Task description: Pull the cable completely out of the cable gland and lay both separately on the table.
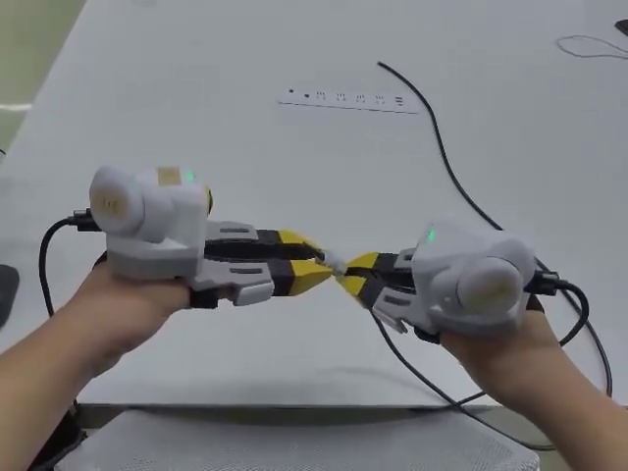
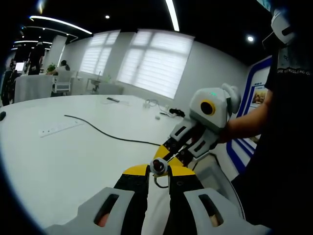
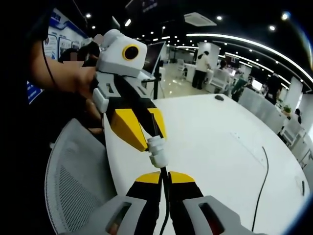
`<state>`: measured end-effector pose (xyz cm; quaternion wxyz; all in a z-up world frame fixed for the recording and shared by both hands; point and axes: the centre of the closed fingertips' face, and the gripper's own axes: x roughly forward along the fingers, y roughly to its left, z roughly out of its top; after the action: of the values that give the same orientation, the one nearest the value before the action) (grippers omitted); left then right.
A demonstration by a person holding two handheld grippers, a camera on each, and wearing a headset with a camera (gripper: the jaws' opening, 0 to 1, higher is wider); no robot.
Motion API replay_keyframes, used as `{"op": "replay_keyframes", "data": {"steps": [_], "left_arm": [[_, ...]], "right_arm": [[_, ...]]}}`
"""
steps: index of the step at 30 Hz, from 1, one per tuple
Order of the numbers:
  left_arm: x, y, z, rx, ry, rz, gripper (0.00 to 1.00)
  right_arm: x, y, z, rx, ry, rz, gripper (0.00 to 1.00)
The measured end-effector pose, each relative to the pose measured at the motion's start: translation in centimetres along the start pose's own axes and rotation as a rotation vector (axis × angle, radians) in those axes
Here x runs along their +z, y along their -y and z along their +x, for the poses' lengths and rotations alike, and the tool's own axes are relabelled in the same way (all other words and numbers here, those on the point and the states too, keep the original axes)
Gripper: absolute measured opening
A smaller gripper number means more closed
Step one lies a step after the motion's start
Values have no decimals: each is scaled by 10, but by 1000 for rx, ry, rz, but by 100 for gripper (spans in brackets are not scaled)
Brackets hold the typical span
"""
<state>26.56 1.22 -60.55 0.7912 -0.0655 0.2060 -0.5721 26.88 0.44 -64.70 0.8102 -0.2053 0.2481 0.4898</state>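
Joining left tongs [image 1: 316,267], right tongs [image 1: 353,277]: gland [image 1: 337,263], cable [image 3: 166,193]

The bench [image 1: 245,147] has a smooth, matt white top. The left tool [image 1: 322,265] and the right tool [image 1: 351,273] both wear glossy white plastic shells, with jaws of matt black and yellow plastic. The cable gland [image 3: 157,151] looks like smooth white plastic, and the cable [image 3: 166,193] has a dull black rubbery sheath. The chair [image 3: 73,186] is grey woven mesh.
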Motion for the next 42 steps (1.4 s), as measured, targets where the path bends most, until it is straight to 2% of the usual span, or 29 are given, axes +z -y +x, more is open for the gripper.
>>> {"op": "replay_keyframes", "data": {"steps": [7, 14, 20, 24, 31, 35, 37, 42], "left_arm": [[7, 0, -3, 1, 33, -9, 15], [8, -1, -5, 6, 39, -14, 15], [7, -2, -4, 10, 41, -14, 15], [8, -2, -4, 8, 50, -25, 15], [1, -5, -2, 12, 43, -26, 15], [-3, -8, -3, 15, 51, -30, 15], [-6, -10, -4, 20, 58, -2, 15], [-9, -17, -9, 36, 77, 1, 15]], "right_arm": [[-13, 7, -1, -22, -26, 12, 0], [-32, 12, -4, -39, -52, 54, 0], [-49, 14, -6, -44, -83, 58, 0], [-58, 20, -10, -61, -99, 80, 0], [-55, 28, -15, -79, -103, 98, 0], [-53, 31, -16, -81, -105, 75, 0], [-52, 34, -17, -81, -112, 83, 0], [-48, 42, -16, -90, -119, 113, 0]]}}
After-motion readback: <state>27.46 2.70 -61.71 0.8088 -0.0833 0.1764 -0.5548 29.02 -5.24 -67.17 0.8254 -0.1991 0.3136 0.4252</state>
